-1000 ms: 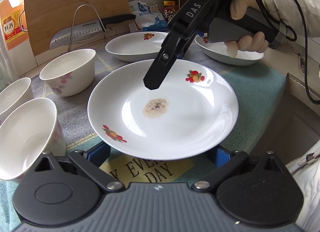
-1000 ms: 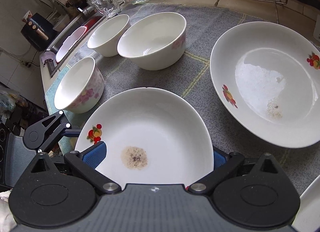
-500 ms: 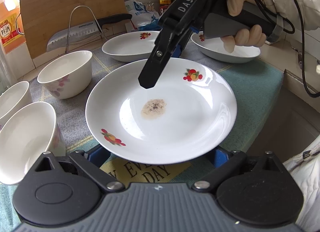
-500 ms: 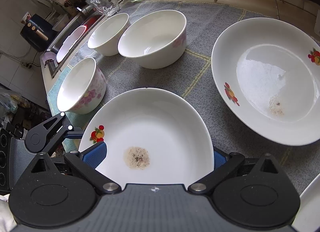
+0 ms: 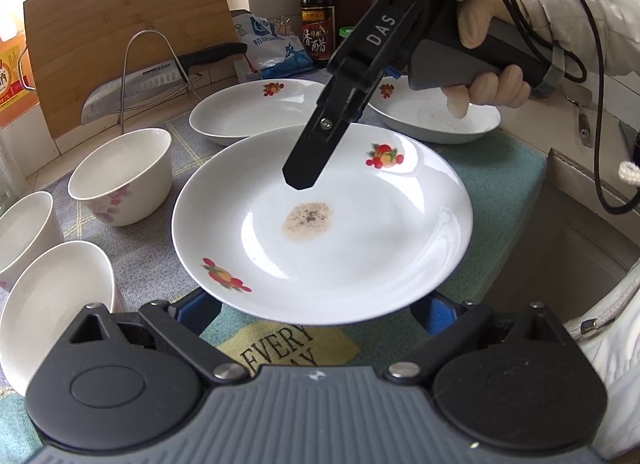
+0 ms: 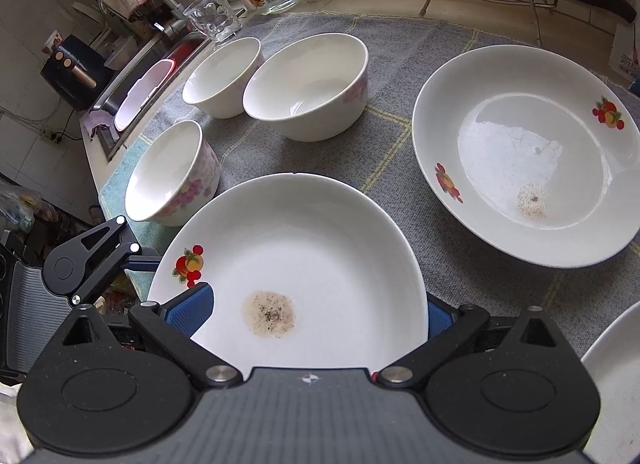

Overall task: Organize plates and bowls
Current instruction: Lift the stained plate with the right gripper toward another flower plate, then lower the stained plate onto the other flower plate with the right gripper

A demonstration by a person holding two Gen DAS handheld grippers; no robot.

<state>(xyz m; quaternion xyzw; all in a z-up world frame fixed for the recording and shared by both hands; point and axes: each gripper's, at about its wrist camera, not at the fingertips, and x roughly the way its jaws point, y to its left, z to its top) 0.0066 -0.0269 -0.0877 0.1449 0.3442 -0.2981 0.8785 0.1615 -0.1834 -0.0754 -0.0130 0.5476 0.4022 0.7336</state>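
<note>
Plate (image 5: 320,223) is held raised above the surface, lifted since a second ago | left tool (image 5: 320,310), right tool (image 6: 320,312) spread wide under opposite rims | stacking on neighbouring plate (image 6: 524,151) judged next

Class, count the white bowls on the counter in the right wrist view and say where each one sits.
3. A floral bowl sits nearest, left of the held plate; a larger bowl behind it at centre; a smaller bowl to its left, toward the sink. More may lie out of view.
</note>
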